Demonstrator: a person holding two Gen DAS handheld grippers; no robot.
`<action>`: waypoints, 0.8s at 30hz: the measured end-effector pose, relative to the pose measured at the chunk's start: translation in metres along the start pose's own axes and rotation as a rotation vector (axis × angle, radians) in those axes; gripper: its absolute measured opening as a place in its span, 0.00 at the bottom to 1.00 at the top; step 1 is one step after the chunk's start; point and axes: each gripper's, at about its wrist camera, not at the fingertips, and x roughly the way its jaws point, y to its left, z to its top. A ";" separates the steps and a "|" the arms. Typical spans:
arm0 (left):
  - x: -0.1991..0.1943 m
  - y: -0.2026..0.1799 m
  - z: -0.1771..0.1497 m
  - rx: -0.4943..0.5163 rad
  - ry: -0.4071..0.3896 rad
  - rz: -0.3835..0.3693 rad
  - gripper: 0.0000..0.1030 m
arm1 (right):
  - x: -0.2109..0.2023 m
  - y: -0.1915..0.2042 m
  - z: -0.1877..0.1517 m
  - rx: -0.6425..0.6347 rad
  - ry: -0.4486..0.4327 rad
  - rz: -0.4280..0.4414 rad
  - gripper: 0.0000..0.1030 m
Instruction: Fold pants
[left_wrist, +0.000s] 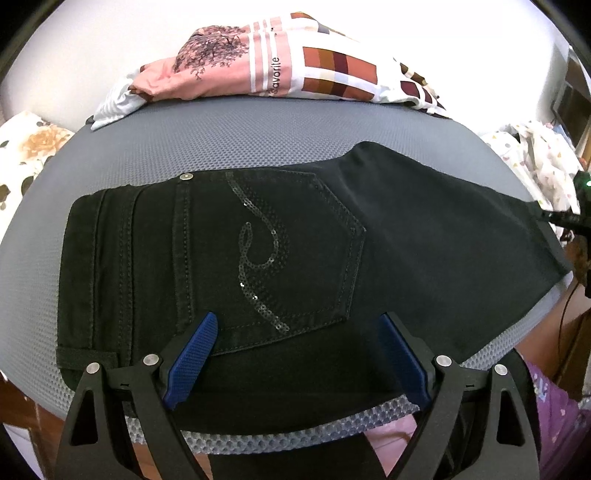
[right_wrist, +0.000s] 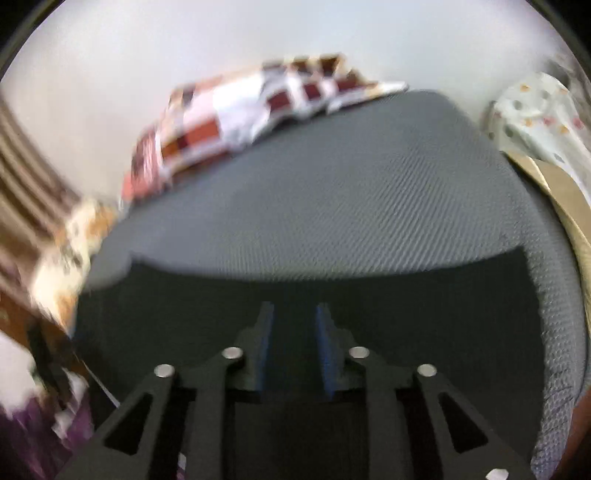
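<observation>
The black pants (left_wrist: 280, 258) lie flat on the grey mat (left_wrist: 221, 140) — halved lengthwise, legs running toward 3 o'clock. Cross-folds appear outstanding. Left gripper (left_wrist: 295, 354): jaws spread wide, empty, over the 6 o'clock edge. Right gripper (right_wrist: 294, 339): jaws narrowly parted over cloth — no grip evident.

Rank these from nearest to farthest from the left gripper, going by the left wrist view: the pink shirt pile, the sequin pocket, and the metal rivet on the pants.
From the left gripper:
1. Sequin pocket, just ahead between the fingers.
2. Metal rivet, beyond, upper left.
3. Pink shirt pile, at the mat's far edge.
</observation>
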 end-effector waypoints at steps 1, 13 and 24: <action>-0.001 0.000 0.000 0.004 -0.002 0.001 0.86 | 0.003 -0.008 -0.006 0.011 0.015 -0.032 0.24; -0.004 0.000 0.000 -0.020 -0.015 -0.002 0.86 | -0.059 -0.118 -0.002 0.310 -0.178 -0.205 0.12; -0.012 -0.004 0.005 -0.010 -0.046 0.014 0.86 | -0.004 -0.077 0.024 0.144 -0.081 -0.246 0.09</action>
